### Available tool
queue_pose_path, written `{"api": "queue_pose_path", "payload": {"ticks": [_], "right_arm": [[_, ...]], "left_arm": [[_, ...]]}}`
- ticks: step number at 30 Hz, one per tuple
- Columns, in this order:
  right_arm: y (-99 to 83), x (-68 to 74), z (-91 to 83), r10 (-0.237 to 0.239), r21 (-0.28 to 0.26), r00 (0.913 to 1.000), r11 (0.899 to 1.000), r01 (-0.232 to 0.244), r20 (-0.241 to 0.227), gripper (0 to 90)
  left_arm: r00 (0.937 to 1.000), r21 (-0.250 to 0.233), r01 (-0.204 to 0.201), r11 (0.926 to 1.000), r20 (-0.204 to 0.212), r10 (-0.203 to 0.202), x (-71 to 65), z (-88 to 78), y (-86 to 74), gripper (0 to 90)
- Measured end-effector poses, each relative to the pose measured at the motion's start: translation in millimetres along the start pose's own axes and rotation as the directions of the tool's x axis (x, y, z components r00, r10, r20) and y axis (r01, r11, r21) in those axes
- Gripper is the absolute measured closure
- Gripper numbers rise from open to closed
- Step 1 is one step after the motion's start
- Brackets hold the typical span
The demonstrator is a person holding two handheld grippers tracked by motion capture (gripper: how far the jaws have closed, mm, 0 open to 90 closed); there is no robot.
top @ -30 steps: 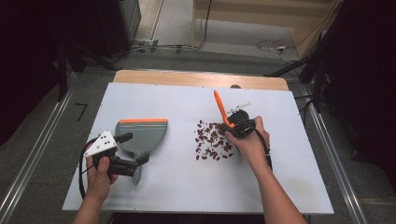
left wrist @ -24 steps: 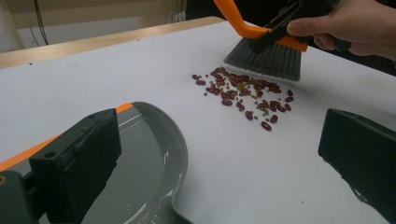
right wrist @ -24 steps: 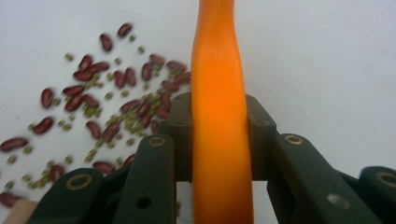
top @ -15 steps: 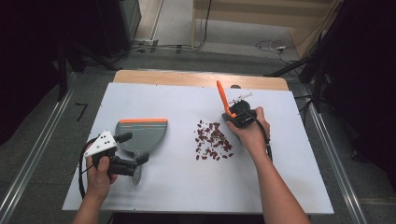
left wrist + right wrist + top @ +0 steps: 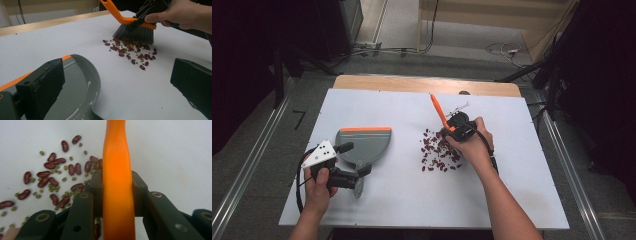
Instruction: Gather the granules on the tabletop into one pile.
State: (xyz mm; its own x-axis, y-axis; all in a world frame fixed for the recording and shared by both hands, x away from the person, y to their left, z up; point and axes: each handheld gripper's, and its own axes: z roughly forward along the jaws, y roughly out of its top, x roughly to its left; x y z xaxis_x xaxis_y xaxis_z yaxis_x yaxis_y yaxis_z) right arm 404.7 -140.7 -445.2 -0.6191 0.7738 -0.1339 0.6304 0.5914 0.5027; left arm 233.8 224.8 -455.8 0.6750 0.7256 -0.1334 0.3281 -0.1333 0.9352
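Where beans [image 5: 439, 152] scatter, bare table [image 5: 512, 200] toward every edge.

White table [image 5: 522, 200]: grey dustpan [image 5: 364, 145], scattered beans [image 5: 439, 152].

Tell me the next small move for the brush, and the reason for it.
Probably a short sweep toward the dustpan. The right gripper is shut on the brush, whose bristles stand at the far edge of the beans, and the dustpan, with the left gripper at its handle, lies apart from them.
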Motion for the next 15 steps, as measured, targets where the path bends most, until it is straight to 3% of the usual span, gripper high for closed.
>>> {"api": "queue_pose_path", "payload": {"ticks": [2,3,5,7,9,12,15], "right_arm": [[-0.1,0.3,-5.7,-0.004,-0.017,1.0000,1.000,0.005,0.008,68.4],[-0.3,3.8,-14.8,0.004,-0.054,1.0000,0.999,-0.004,0.003,68.3],[-0.4,11.9,-25.0,-0.023,-0.093,0.9997,0.995,0.023,-0.003,68.3],[-0.5,23.8,-33.9,-0.045,-0.115,0.9971,0.993,0.038,-0.061,68.2],[-0.7,38.5,-40.1,-0.049,-0.117,0.9886,0.993,0.032,-0.143,68.3],[-2.2,61.7,-41.6,-0.091,-0.121,0.9700,0.991,0.064,-0.226,68.3],[-4.2,80.0,-34.6,-0.067,-0.089,0.9470,0.995,0.040,-0.314,68.3]], "left_arm": [[1.0000,-0.002,0.001,1.0000,0.000,-0.001,-0.1,-0.4,0.0,0.0],[1.0000,-0.001,-0.002,1.0000,-0.001,0.002,0.4,-0.7,-0.1,0.0],[1.0000,-0.001,0.000,1.0000,-0.003,0.000,0.9,-0.8,-0.3,0.0],[1.0000,-0.001,0.001,1.0000,-0.003,-0.001,1.0,-0.8,-0.3,0.0],[1.0000,-0.002,0.001,1.0000,-0.001,-0.001,1.3,-0.7,-0.3,0.0],[1.0000,0.001,-0.003,1.0000,-0.002,0.003,0.9,-0.5,-0.1,0.0],[1.0000,-0.001,-0.002,1.0000,-0.001,0.002,0.3,-0.4,0.1,0.0]]}}
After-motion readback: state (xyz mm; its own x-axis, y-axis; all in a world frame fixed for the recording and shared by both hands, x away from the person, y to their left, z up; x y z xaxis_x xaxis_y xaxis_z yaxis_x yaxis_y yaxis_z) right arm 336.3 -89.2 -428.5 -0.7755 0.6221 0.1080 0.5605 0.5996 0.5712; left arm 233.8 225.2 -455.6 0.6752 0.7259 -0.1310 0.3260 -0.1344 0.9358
